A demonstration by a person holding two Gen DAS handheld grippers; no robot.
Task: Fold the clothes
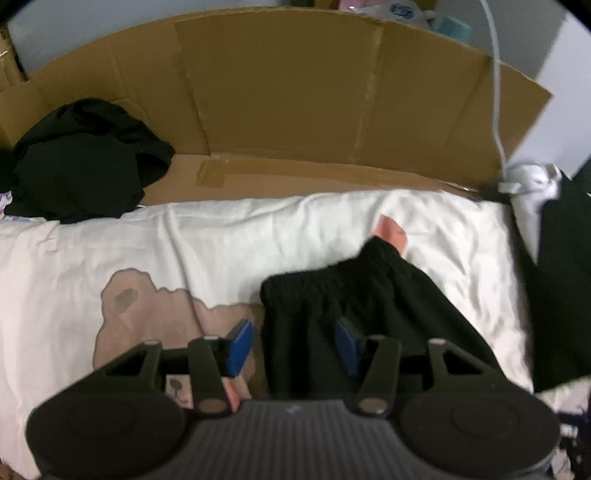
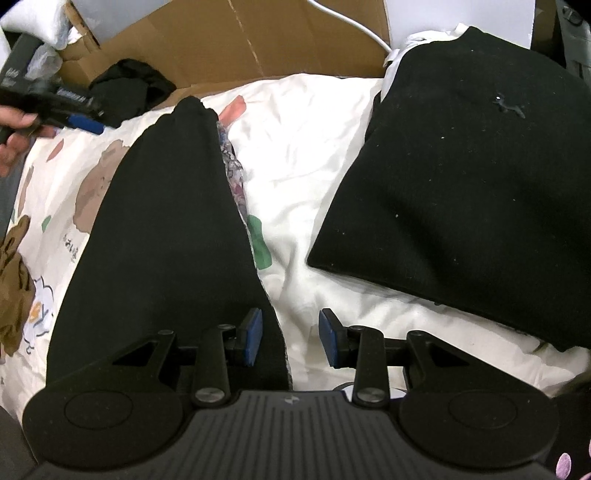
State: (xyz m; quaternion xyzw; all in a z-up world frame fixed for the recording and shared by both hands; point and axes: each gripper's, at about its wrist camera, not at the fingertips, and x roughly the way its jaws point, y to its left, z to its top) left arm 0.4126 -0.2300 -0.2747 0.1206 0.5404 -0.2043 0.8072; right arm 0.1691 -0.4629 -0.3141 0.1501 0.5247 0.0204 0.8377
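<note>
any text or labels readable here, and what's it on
White lettering on the left claw body: too blurred to read.
Small handwritten-style characters on the printed bedsheet: too small to read.
Blue logo on a white package behind the cardboard: blurred, unreadable.

Three black garments show: one long knit piece (image 2: 162,229) laid out on the bed, one folded sweater (image 2: 469,162) beside it, one crumpled heap (image 1: 85,158) by the cardboard. One printed white bedsheet (image 2: 306,147), one opened cardboard box (image 1: 295,96), one white cable (image 1: 495,74), two grippers (image 1: 291,345) (image 2: 290,338).
</note>
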